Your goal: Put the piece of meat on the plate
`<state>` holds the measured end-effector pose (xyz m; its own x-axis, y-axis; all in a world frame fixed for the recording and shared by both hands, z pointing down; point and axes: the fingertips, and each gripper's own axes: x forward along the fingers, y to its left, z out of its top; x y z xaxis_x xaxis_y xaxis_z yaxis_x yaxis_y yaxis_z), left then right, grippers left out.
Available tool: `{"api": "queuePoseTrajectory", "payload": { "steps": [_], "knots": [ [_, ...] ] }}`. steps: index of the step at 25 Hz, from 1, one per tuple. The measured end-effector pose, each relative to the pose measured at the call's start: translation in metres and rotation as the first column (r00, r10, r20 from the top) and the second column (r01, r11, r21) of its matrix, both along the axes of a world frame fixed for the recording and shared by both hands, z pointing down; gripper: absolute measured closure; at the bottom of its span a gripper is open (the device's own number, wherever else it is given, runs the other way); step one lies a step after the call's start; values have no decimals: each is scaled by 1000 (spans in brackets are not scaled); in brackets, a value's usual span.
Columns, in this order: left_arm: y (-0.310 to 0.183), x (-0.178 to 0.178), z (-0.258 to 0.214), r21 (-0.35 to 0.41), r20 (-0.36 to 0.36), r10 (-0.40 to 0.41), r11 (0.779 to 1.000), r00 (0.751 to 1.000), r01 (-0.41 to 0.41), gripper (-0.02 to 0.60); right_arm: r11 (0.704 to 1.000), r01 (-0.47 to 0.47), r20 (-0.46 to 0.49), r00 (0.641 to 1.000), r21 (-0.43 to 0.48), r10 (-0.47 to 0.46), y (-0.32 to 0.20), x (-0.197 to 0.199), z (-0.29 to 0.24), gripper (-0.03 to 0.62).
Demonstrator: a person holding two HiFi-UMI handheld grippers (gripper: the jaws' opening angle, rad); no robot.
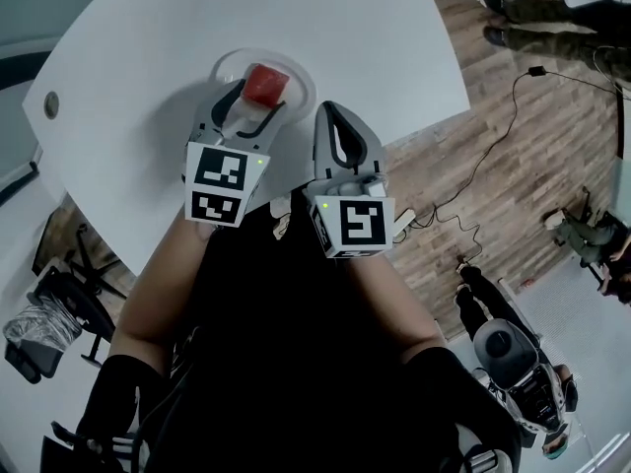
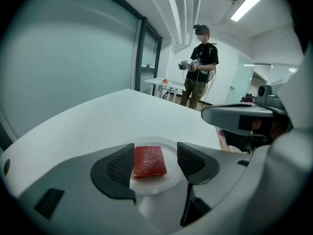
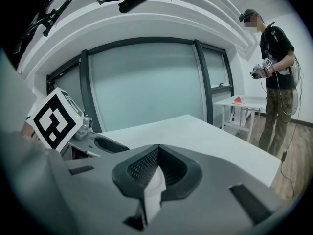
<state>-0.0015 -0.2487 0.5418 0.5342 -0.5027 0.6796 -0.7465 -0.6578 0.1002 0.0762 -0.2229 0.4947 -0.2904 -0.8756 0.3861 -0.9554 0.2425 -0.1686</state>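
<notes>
While left claw (image 2: 155,163) gapes, meat (image 2: 149,161) lies between — plated.

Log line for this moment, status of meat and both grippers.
meat: lying on plate | left gripper: open, jaws either side of meat | right gripper: shut, empty

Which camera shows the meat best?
The left gripper view: the meat lies in full sight on the plate, between open jaws. The head view shows it small, by the left gripper. The right gripper view misses it.

Red, flat, rectangular piece of meat (image 2: 149,161) — flat on the white plate (image 2: 168,182).
</notes>
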Motion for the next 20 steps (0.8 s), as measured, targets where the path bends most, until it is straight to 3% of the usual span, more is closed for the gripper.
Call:
{"api": "queuePoseTrajectory", "payload": {
  "steps": [3, 5, 11, 15, 20],
  "knots": [
    [0, 0, -18, 54, -26, -8, 999, 1000, 9, 307, 1000, 21, -11, 1000, 11, -20, -1, -1, -11, 591],
    [-1, -3, -35, 121, -32, -30, 992, 999, 34, 404, 999, 44, -8, 999, 20, -44, -3, -3, -20, 591],
    [0, -9, -106, 328, -65, -92, 938, 994, 109, 572, 985, 129, -41, 991, 114, -125, -5, -16, -71, 591],
    [11, -7, -152, 424, -113, -97, 895, 989, 136, 578, 963, 183, -61, 983, 198, -174, 1, -28, -112, 591],
    [15, -13, -197, 474, -267, -137, 843, 954, 254, 578, 936, 206, -73, 979, 287, -193, 0, -30, -153, 592]
  ]
}}
